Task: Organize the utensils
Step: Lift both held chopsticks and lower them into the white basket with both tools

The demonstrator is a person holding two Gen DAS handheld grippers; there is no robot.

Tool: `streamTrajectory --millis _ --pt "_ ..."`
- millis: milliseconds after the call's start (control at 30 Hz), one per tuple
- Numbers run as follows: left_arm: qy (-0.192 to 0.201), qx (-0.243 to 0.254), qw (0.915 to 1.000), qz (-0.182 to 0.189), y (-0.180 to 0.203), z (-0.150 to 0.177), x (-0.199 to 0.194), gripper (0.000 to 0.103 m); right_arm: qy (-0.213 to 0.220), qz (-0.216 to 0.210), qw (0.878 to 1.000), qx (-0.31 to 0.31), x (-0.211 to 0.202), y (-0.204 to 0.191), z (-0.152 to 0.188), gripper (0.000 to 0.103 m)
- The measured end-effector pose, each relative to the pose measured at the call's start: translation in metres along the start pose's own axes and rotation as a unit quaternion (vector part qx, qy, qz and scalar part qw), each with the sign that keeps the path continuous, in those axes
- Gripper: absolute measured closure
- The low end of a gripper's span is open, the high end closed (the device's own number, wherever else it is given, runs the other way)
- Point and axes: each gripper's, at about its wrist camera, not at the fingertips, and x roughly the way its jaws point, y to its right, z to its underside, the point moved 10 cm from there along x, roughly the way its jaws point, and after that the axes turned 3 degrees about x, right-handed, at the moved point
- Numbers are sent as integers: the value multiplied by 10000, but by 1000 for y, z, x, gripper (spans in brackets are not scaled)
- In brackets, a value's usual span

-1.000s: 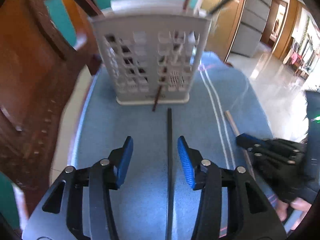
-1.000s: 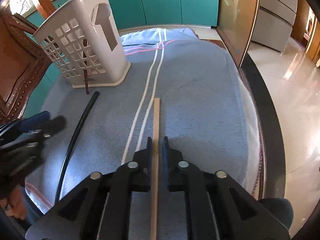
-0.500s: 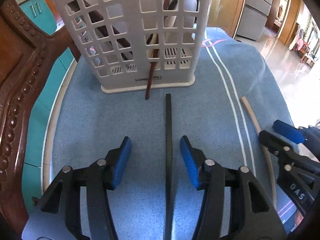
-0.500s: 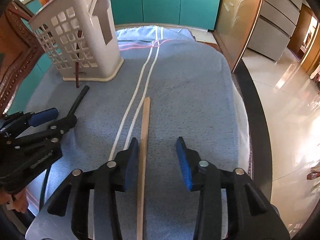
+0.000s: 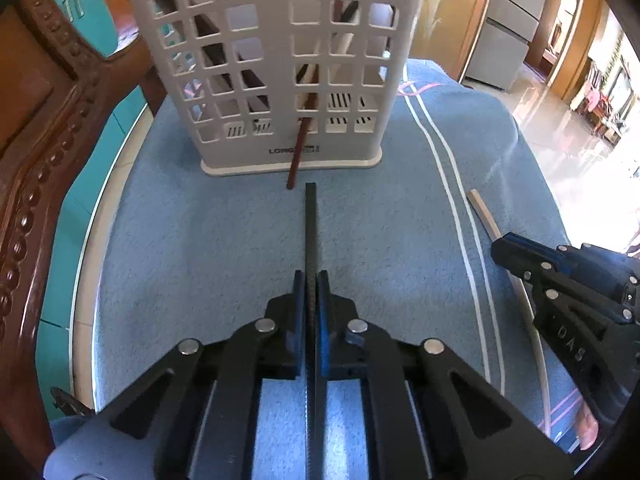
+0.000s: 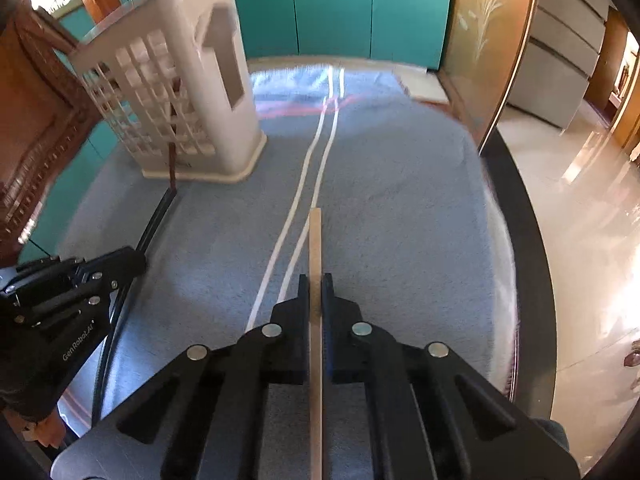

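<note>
My left gripper point(image 5: 311, 280) is shut on a black chopstick point(image 5: 311, 224) that points at the white perforated utensil basket point(image 5: 276, 60). A brown stick point(image 5: 298, 156) pokes out through the basket's lower holes. My right gripper point(image 6: 316, 282) is shut on a light wooden chopstick point(image 6: 315, 240) lying along the blue towel point(image 6: 400, 220). The basket point(image 6: 180, 100) stands at the far left in the right wrist view, with the left gripper point(image 6: 132, 258) and black chopstick point(image 6: 156, 220) below it. The right gripper point(image 5: 504, 248) and wooden chopstick point(image 5: 484, 212) show at right in the left wrist view.
The blue towel point(image 5: 200, 240) with two white stripes point(image 5: 452, 184) covers a round table. A carved wooden chair point(image 5: 36, 140) stands close at the left. Teal cabinets point(image 6: 340, 8) are behind the table. The table's dark rim point(image 6: 524, 220) and tiled floor lie at right.
Both grippers were open half a second ago and have shut, the left on the black chopstick and the right on the wooden chopstick. The right gripper shifted left over its chopstick.
</note>
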Motion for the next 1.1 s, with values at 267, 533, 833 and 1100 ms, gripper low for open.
streamTrajectory --millis 267,533,833,1100 --pt "734 -118 9972 9 -17 -16 -75 96 840 -385 9957 -78 -86 -7 -34 97" --pt "1802 -98 9834 190 -29 -51 -190 96 1632 -1022 9812 -155 -176 -28 -81 97" --pt "3002 -174 9536 -127 -55 -147 -302 96 2515 -1607 9544 -34 -241 -63 -200 97" --pt "3279 -648 9417 -376 -83 -217 -296 96 2887 -985 9523 84 -223 -61 -245 97"
